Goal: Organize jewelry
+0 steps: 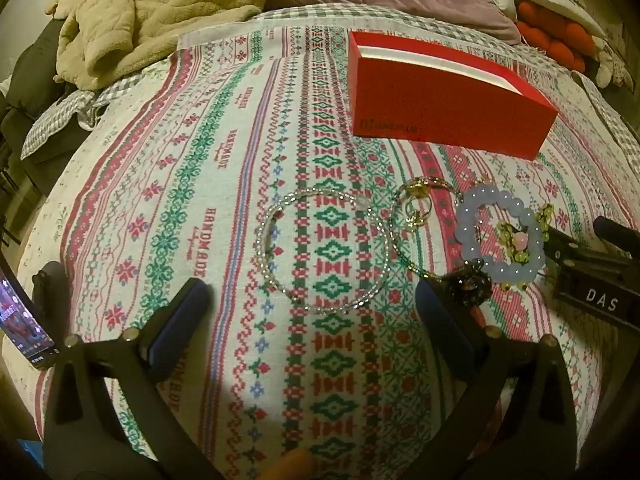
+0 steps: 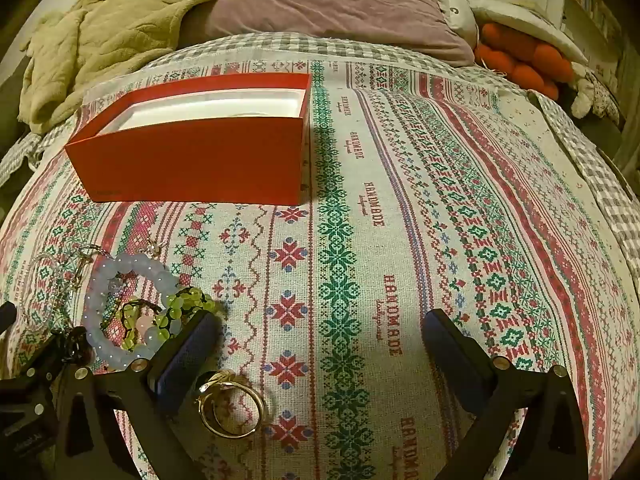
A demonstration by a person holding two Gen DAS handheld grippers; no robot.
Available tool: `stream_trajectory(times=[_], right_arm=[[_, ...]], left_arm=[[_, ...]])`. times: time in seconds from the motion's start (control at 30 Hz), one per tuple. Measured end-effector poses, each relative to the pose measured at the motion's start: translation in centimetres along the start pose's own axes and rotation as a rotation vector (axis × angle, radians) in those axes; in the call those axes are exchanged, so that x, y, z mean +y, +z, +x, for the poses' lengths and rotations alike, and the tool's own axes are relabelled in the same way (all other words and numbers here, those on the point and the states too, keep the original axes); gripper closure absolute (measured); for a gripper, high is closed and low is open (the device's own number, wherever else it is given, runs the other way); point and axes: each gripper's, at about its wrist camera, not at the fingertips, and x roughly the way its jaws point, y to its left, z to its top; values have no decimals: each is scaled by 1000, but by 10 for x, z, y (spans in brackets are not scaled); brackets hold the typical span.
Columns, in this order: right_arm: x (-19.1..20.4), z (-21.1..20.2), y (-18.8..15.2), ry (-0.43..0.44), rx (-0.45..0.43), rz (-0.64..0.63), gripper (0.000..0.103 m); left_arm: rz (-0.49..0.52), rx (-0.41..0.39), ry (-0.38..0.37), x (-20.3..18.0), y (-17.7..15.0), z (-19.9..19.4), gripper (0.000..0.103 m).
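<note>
Scanning from the left edge, every place called against the red box:

Phone: a lit phone [image 1: 24,320] lay far left of the red box [image 1: 440,100] and nearer the camera, at the edge of the patterned cloth [image 1: 180,208].

Left gripper: the left gripper [image 1: 312,312] hung over the cloth, nearer than the box, jaws spread wide with nothing between the pads.

Rhinestone bangle: a sparkling bangle [image 1: 320,252] lay flat on the cloth, in front of the box and a little left of it, just ahead of the left gripper's open jaws.

Gold rings: gold hoops [image 1: 416,204] sat in front of the box, touching a thin bangle beside the sparkling one. In the right wrist view another pair of gold rings [image 2: 230,404] lay well in front of the box [image 2: 192,156], right beside the right gripper's left finger.

Bead bracelet: a pale blue bead bracelet [image 1: 500,236] lay in front of the box's right end, tangled with a green bead strand [image 2: 176,312].

Dark piece: a small dark ornament [image 1: 468,284] touched the blue bracelet's near side.

Right gripper: the right gripper [image 2: 316,344] pointed down at bare cloth to the right of the box, jaws wide, gripping nothing.

Box: it stood open-topped with a white lining; whether anything lay inside, I could not tell.
</note>
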Motion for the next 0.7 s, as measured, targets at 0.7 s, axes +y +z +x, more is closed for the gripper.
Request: stream_trajectory(times=[0.7], right_arm=[[-10, -64, -16, 0, 148, -93, 0]], left_arm=[[8, 185, -56, 2, 24, -44, 0]])
